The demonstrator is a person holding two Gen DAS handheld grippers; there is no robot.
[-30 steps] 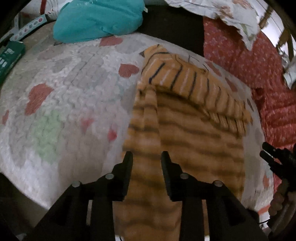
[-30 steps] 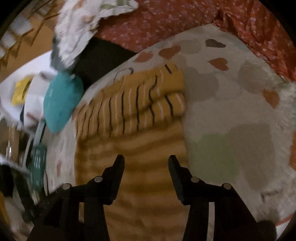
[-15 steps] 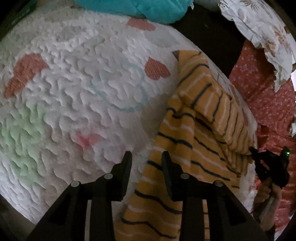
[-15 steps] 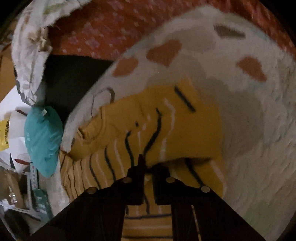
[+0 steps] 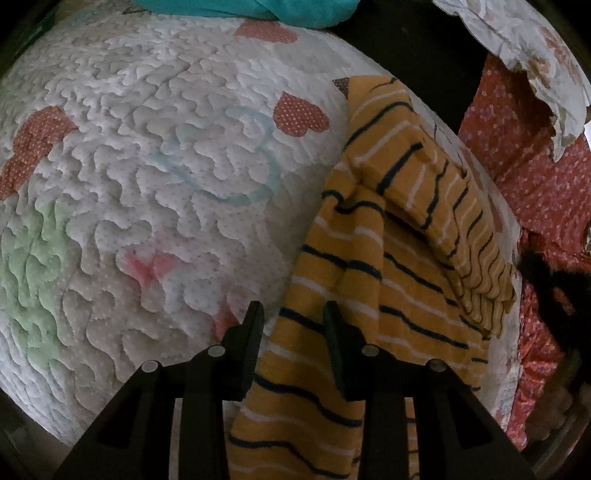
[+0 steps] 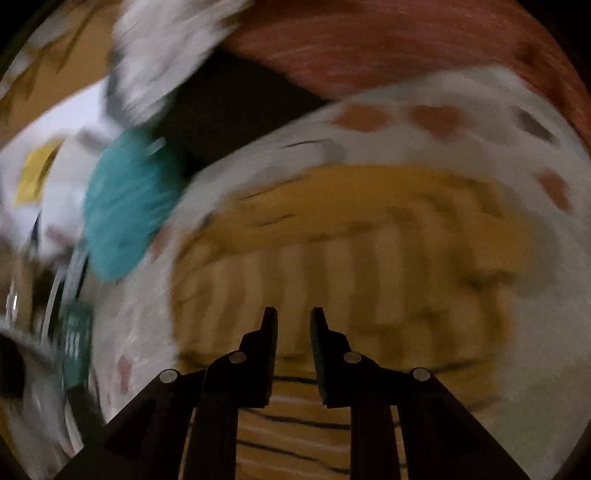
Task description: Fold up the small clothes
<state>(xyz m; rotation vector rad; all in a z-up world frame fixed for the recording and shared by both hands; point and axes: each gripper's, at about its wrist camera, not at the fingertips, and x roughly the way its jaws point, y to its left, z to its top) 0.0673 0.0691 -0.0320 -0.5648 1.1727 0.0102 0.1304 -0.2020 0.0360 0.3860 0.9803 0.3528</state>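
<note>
A yellow garment with dark and white stripes (image 5: 369, 295) lies on a white quilted blanket with hearts (image 5: 147, 184), one sleeve folded across its top. My left gripper (image 5: 292, 314) hovers low over the garment's left edge, open, with the edge showing in the gap between its fingers. In the blurred right wrist view the garment (image 6: 351, 240) spreads ahead and below. My right gripper (image 6: 294, 317) is over its lower part, jaws opening, with nothing between them. A dark blurred shape (image 5: 550, 295) at the garment's right side in the left wrist view is probably that gripper.
A teal cloth (image 5: 258, 11) lies at the blanket's far edge, also seen as the teal cloth (image 6: 125, 210) at left. Red floral fabric (image 5: 535, 177) and a white floral cloth (image 5: 517, 44) lie to the right. A green box (image 6: 75, 343) sits at far left.
The right gripper, closed at the folded sleeve's edge half a second ago, has let go and drawn back. The left gripper shifted from over the garment's middle to its left edge, lower.
</note>
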